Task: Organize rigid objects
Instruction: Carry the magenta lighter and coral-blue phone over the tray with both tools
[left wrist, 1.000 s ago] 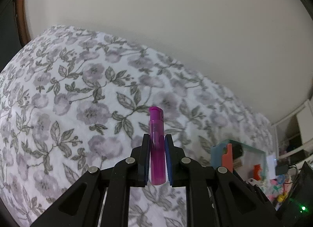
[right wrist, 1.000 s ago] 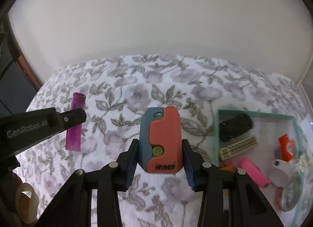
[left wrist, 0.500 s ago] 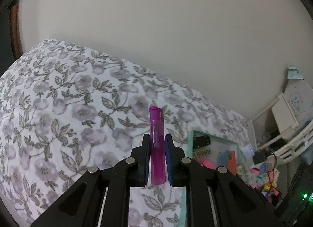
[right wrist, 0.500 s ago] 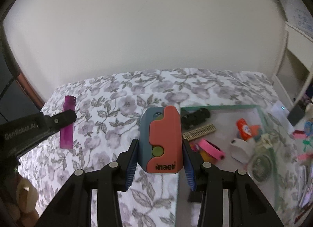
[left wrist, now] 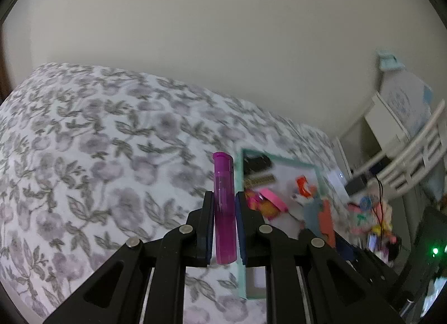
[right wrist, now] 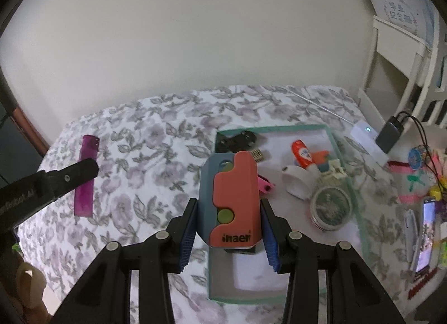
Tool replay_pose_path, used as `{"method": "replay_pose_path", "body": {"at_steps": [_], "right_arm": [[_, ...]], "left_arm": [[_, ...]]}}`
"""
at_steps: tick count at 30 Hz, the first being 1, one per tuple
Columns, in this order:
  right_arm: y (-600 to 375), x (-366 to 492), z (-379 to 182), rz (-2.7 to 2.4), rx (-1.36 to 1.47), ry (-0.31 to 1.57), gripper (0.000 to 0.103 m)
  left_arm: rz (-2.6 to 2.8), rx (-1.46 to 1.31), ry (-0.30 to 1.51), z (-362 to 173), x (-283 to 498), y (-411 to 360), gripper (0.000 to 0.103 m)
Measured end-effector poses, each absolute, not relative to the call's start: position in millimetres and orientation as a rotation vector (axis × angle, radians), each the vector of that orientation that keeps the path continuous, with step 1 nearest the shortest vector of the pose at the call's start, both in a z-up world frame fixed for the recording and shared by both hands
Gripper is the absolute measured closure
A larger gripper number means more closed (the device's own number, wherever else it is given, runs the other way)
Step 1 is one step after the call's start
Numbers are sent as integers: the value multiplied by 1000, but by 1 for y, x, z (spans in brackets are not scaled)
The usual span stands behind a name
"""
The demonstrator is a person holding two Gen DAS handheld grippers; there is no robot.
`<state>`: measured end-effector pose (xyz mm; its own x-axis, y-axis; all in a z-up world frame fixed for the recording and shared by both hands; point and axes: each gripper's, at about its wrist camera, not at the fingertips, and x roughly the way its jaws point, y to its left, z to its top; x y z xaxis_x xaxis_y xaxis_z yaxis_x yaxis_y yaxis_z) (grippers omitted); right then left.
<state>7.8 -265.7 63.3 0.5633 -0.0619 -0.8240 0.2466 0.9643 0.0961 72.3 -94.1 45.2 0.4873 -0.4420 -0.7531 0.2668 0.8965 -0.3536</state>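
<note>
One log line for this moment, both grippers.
left gripper: shut on lighter | right gripper: shut on cutter, over tray | phase: carrying

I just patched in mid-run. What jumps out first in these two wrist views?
Both grippers are loaded: the left gripper is clamped on an upright purple lighter over the floral bedspread, and the right gripper pinches a coral-and-blue block at the near left part of the mint-rimmed tray. The tray on the bedspread's right already holds small things, among them a round tin and an orange-capped tube.
</note>
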Motion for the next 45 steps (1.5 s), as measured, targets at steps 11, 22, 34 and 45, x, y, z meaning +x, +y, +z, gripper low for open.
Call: {"method": "replay_pose_path", "body": {"at_steps": [11,22,34,45], "right_arm": [[-296,7,38,-247,228,1045,58],[-325,8,13,-331,240,1114,58],[-340,7,-7,-370,262,1173,58],[-348,7,-31,-383,281,1248,58]], "left_arm": [[-510,-84,1053,23,62,-146,88],[-561,12,1143,-5,55,-185,88],[-573,45,1214,-30,55,-199,88],[-585,55,1297,-58,58,-208,88]]}}
